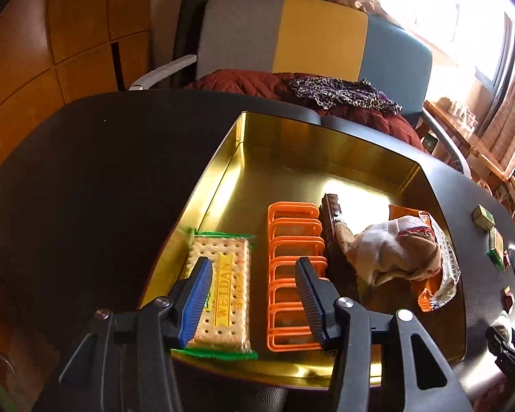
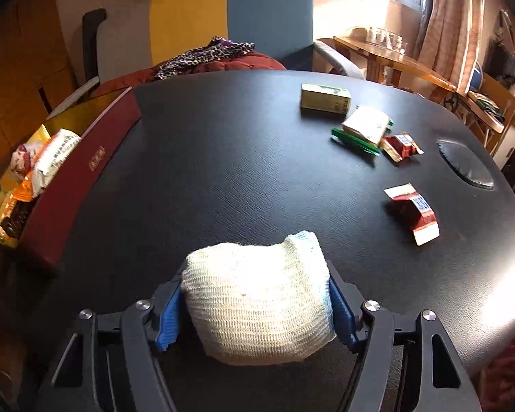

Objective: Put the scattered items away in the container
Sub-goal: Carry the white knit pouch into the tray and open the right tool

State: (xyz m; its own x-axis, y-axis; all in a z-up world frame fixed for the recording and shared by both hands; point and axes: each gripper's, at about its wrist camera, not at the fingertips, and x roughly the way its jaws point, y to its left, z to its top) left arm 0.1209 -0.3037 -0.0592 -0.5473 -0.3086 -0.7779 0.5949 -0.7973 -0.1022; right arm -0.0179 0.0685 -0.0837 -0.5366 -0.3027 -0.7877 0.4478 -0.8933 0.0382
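Two grippers: the left gripper (image 1: 254, 292) gapes empty over the tin (image 1: 326, 144); the right gripper (image 2: 257, 305) clamps a sock bundle (image 2: 257, 298), hiding its fingertips.

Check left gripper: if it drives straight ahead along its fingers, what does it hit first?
Probably the orange rack lying in the gold tin; it sits between the open left gripper fingers, with the cracker pack beside it. Depth is uncertain.

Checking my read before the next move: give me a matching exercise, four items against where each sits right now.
Items:
1. cracker packet
2. white knitted bundle
3. orange rack
4. green box

Places:
A. loose on the black table
B. between the right gripper pads
C. tin, far left
D. tin, beside the crackers

Pairs: 1-C, 2-B, 3-D, 4-A
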